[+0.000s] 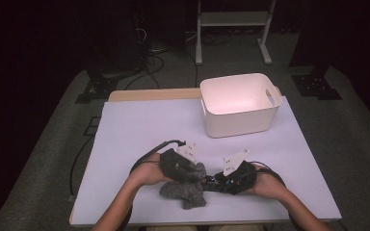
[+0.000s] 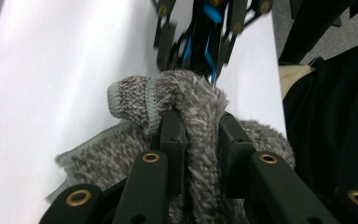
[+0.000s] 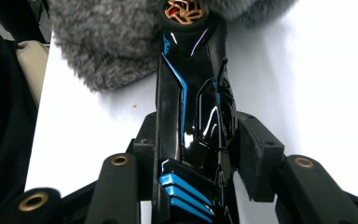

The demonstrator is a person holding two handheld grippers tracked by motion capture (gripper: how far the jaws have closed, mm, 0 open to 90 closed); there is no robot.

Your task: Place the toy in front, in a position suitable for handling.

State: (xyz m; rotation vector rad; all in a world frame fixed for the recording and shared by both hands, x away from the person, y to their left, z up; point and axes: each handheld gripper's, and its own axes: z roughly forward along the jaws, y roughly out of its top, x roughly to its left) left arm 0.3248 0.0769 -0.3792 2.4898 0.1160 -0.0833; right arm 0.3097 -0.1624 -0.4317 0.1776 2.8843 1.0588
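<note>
The left gripper (image 2: 200,140) is nearly closed, its two black jaws pinching a raised fold of the grey fleecy cloth (image 2: 186,98) between them. In the high view this left gripper (image 1: 192,169) sits over the cloth (image 1: 185,190), which lies bunched on the white table (image 1: 139,130) close to its near edge, about midway along it.

The right gripper (image 3: 200,154) is closed on a glossy black tool with blue stripes (image 3: 193,107), clamping its body from both sides; the jaws stand only as far apart as the tool is thick. The far end of the tool carries a copper-coloured round part with a red centre (image 3: 184,10), pressed against the cloth (image 3: 107,42). In the left gripper view the same tool (image 2: 200,37) touches the cloth's top fold from the far side. In the high view the right gripper (image 1: 224,179) points toward the left one, the two almost meeting at the cloth.

A thin blue script runs along the tool's upper body, too small to read.

A white tub (image 1: 241,103) stands near the table's far right corner, well apart from the cloth
</note>
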